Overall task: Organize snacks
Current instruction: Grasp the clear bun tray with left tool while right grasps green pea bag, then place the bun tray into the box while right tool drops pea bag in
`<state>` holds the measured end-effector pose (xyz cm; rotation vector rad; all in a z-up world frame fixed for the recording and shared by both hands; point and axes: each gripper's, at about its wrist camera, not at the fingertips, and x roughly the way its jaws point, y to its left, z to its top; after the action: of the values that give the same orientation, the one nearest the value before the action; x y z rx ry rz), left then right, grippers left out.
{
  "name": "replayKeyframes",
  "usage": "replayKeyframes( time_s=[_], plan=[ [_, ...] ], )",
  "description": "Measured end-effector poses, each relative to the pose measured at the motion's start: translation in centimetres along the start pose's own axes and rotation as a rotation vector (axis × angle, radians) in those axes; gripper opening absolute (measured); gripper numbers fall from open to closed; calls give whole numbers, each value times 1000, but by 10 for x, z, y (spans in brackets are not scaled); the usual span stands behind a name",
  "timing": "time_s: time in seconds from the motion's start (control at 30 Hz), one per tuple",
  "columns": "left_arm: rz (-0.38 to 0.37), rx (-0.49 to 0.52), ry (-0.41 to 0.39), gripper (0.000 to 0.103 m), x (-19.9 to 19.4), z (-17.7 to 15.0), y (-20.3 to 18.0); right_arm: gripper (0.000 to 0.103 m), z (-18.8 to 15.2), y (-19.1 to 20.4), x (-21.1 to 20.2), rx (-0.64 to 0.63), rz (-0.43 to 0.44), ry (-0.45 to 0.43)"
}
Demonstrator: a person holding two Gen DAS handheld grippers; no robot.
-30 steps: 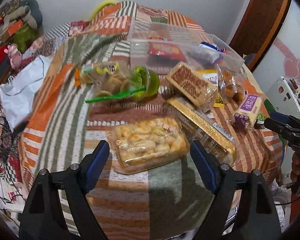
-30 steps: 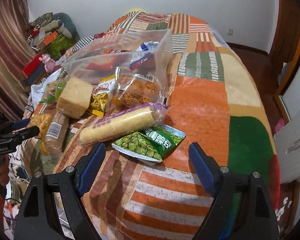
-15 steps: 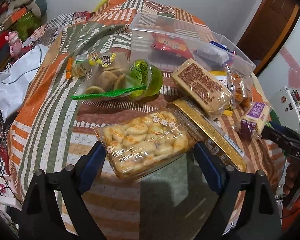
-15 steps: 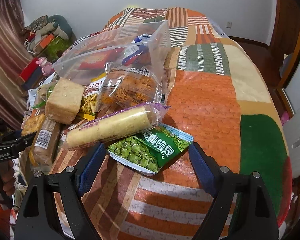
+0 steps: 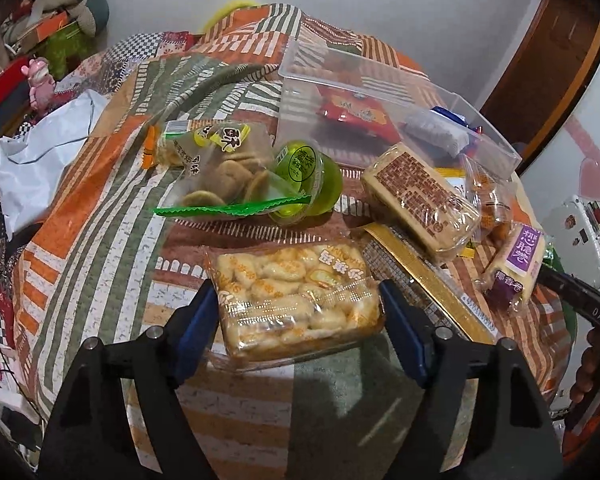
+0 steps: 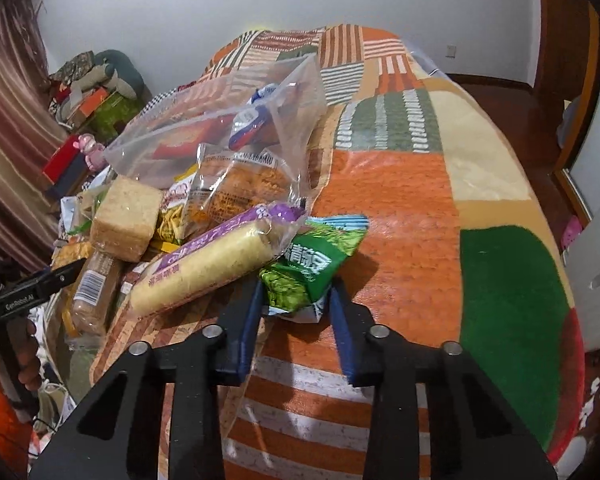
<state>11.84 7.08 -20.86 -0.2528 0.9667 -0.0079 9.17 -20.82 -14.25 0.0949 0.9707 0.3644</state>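
- The patchwork bedspread (image 6: 400,208) carries everything; the snacks lie in a heap toward its near left part in the right wrist view, with its far and right stretches bare of them.
- The clear plastic bin (image 5: 380,92) stands farther up the bedspread, just behind the heap, with a red packet (image 5: 356,114) and a blue-and-white one already lying inside. I take it as the place the snacks are meant to go.
- The pack of pale biscuits (image 5: 296,300) lies at the near edge of the heap. The left gripper (image 5: 298,320) straddles it, and its jaws have just been narrowing; both blue pads seem to press the wrapper's sides, so this looks like a grip being taken.
- The green pea packet (image 6: 308,276) lies at the heap's right edge, its far end tucked under the purple-wrapped roll (image 6: 212,264). The right gripper (image 6: 296,304) has just clamped on its near end, which is crumpled between the pads.
- Step in hand, as I judge it: both snacks seized, neither yet lifted.
- Next move probably calls for drawing the pea packet clear of the roll without dragging it, then raising both over the bin's rim before letting go.
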Motion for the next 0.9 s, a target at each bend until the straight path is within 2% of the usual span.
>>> replayKeyframes(
  time_s=[0.17, 0.43, 0.7, 0.9],
  plan=[
    [1, 4, -26, 77, -12, -2, 2, 23, 6, 0, -11, -23, -52, -65],
    [5, 27, -125, 77, -49, 9, -3, 21, 21, -2, -28, -23, -89, -142],
    [-14, 58, -202, 77, -73, 29, -16, 21, 49, 15, -52, -66, -40, -246],
    [-9, 83, -243, 77, -77, 49, -25, 21, 67, 33, -51, -99, -3, -298]
  ],
)
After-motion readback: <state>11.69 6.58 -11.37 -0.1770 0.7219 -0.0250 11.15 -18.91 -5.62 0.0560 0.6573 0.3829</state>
